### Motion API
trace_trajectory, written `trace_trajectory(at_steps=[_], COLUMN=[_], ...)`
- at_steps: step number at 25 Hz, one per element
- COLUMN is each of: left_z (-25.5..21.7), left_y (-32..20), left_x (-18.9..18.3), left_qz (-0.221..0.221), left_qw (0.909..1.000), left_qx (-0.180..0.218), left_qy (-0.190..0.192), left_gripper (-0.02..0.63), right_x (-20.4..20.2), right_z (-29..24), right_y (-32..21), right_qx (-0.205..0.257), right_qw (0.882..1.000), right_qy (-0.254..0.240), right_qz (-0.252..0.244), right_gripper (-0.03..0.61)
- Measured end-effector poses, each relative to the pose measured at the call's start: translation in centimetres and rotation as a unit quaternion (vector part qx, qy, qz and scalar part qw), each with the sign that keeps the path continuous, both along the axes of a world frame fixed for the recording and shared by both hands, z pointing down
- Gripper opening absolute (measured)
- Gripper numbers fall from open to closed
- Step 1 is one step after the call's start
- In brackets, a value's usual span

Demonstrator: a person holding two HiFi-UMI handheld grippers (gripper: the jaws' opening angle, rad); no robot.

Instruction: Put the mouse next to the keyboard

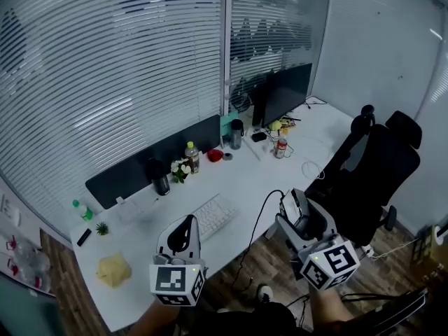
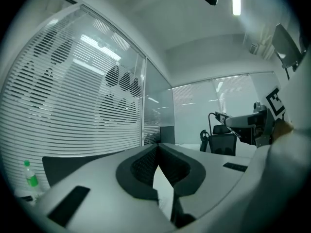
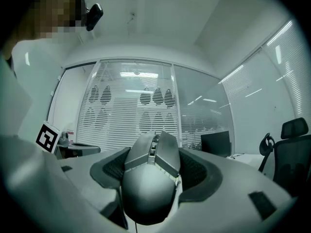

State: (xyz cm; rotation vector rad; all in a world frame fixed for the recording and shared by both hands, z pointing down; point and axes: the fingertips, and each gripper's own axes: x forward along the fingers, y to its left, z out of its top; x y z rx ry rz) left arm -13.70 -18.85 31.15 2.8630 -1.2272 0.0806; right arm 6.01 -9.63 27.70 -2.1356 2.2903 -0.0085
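Inspection, remote station. The right gripper (image 1: 294,205) has its fingers clamped on the sides of the dark grey, hard-shelled computer mouse (image 3: 148,188), which sits lengthways between the pads with its wheel end pointing away from the camera. I find it held in the air beyond the near edge of the long white desk (image 1: 294,152), over the wooden floor and well apart from the white keyboard (image 1: 215,215) near that edge. The left gripper (image 1: 183,233) hovers over the desk just beside the keyboard, with its fingers together on nothing. I judge the mouse light and rigid but smooth and curved, so it could twist in the pads. The present hold across the flanks looks right to me, clear of the buttons. A thin black cable (image 1: 255,222) loops down past the near edge. I take it for the mouse's lead and expect drag or snagging there. The desk beside the keyboard's right end looks bare. A crumpled yellow cloth (image 1: 113,268) lies towards the near left corner, bottles and cups stand along the far edge, and a black office chair (image 1: 371,166) crowds the right side.
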Motion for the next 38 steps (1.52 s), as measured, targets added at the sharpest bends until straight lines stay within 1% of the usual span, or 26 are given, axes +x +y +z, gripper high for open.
trace_trajectory(at_steps=[4, 9, 11, 15, 19, 24, 30, 35, 38], left_z=[0.4, 0.5, 0.1, -0.2, 0.3, 0.7, 0.7, 1.4, 2.3], left_y=[-1.6, -4.7, -5.4, -7.5, -8.4, -8.8, -8.8, -9.3, -9.4], left_x=[1.1, 3.4, 4.5, 5.7, 6.4, 7.2, 7.4, 7.2, 7.0], left_qz=[-0.023, -0.065, -0.08, -0.124, -0.163, -0.195, -0.23, -0.254, -0.262], left_qw=[0.9997, 0.9977, 0.9966, 0.9922, 0.9865, 0.9805, 0.9727, 0.9668, 0.9648], left_qx=[0.002, 0.012, 0.014, 0.006, -0.001, -0.003, 0.006, 0.008, 0.001], left_qy=[-0.009, -0.018, -0.015, 0.0, -0.015, -0.022, -0.028, -0.026, -0.023], left_gripper=[0.029, 0.029, 0.029, 0.029, 0.029, 0.029, 0.029, 0.029, 0.029], right_x=[1.7, 3.8, 5.0, 7.6, 9.0, 10.2, 10.2, 10.4, 10.2], right_z=[-0.1, 0.3, 0.2, -0.3, -0.2, 0.3, 0.6, 1.3, 2.3], right_y=[-2.5, -7.2, -8.8, -12.5, -15.5, -18.1, -19.7, -21.5, -22.5], right_qx=[0.009, 0.015, 0.013, 0.018, 0.019, 0.023, 0.022, 0.017, 0.005], right_qw=[1.0, 0.996, 0.995, 0.99, 0.985, 0.98, 0.973, 0.97, 0.97], right_qy=[0.001, 0.002, 0.005, 0.008, 0.008, -0.003, -0.006, 0.0, 0.002], right_qz=[-0.024, -0.082, -0.103, -0.138, -0.173, -0.2, -0.23, -0.242, -0.245], right_gripper=[0.304, 0.304, 0.304, 0.304, 0.304, 0.304, 0.304, 0.304, 0.304])
